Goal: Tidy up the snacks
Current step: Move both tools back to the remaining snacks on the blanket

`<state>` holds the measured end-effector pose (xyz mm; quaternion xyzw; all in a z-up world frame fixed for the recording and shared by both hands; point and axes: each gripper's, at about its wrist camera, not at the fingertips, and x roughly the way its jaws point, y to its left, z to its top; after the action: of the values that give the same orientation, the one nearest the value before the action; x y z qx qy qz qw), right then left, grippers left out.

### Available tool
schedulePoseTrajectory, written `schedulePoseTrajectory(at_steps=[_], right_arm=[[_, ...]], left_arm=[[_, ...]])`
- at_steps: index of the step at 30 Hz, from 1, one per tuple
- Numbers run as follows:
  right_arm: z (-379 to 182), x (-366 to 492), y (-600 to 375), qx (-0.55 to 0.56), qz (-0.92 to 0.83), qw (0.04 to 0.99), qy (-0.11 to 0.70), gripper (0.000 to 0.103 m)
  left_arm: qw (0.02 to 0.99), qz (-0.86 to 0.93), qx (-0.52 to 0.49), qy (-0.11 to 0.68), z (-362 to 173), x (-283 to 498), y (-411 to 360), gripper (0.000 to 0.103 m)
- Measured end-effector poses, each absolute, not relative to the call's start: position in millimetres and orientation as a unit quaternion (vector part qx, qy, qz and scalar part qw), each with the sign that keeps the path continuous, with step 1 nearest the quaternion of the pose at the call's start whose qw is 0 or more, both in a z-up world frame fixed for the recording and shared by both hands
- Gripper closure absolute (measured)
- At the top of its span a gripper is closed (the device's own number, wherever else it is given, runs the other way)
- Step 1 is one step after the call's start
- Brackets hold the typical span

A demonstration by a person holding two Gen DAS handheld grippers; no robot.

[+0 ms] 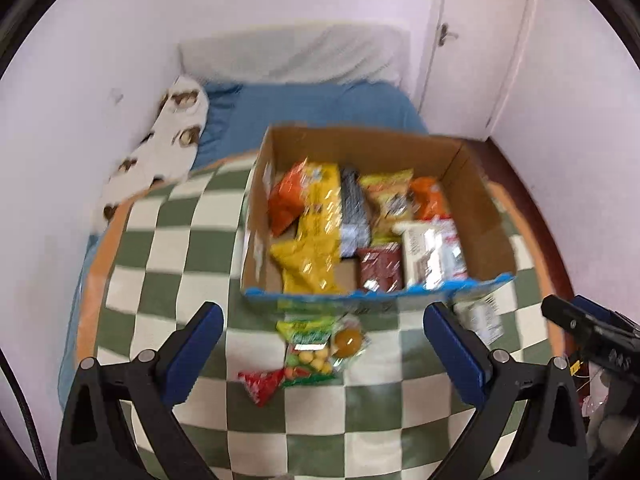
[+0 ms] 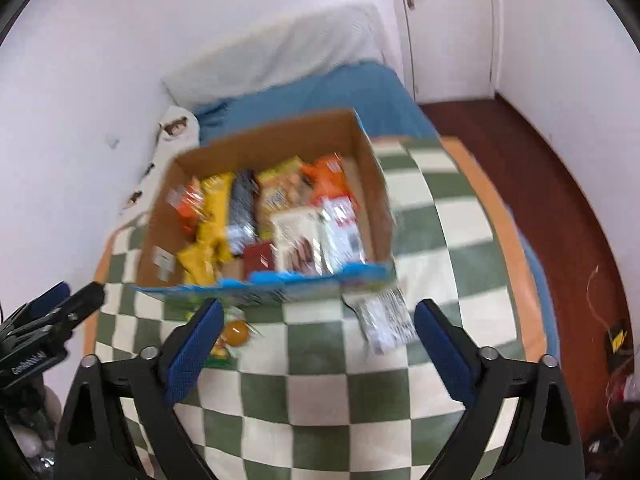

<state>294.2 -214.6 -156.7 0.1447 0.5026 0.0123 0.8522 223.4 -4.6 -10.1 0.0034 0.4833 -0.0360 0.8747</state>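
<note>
Two snacks left outside the box (image 1: 472, 208). The green fruit-candy packet (image 1: 316, 350) lies flat on the checkered blanket (image 1: 168, 240), just in front of the box's near blue-edged wall, dead ahead of the left claw (image 1: 322, 346) and between its two blue pads; long axis runs away from the camera toward the box, red end nearest the claw, slightly off to its left side. The left claw is spread wide and holds nothing. In the right wrist view the same packet (image 2: 228, 336) is half hidden behind that claw's left finger. The white packet (image 2: 384, 320) with black print sits by the box's near right corner, ahead of the right claw (image 2: 318, 344) and toward its right finger, long axis roughly front to back, a little tilted. The right claw is also fully spread, nothing in it. So left claw is nearer the green packet, right claw nearer the white one; both are above the blanket, not touching either packet as far as I can tell. Green packet looks like clear crinkly film with round yellow and orange pieces showing, soft and thin, probably needs a pinch across its short width. White packet is shiny, flat, print too blurred to read. Box already holds a row of bags, yellow, orange, dark, red and white wrappers, open top. Everything is on a bed (image 1: 312, 104), blue sheet beyond, frames motion-blurred.
</note>
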Motion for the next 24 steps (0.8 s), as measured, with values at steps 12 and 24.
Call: schedulePoseTrajectory(at_steps=[12,24], right_arm=[[-328,352,-262,0.168,0.020,0.761,0.626,0.014],[-356,336,-220,0.122,0.043,0.754,0.644,0.041]], left_arm=[[0.823,0.094,0.008,0.560,-91,237,30,0.000],[0.753,0.047,-0.074,0.652,-166,243,47,0.000]])
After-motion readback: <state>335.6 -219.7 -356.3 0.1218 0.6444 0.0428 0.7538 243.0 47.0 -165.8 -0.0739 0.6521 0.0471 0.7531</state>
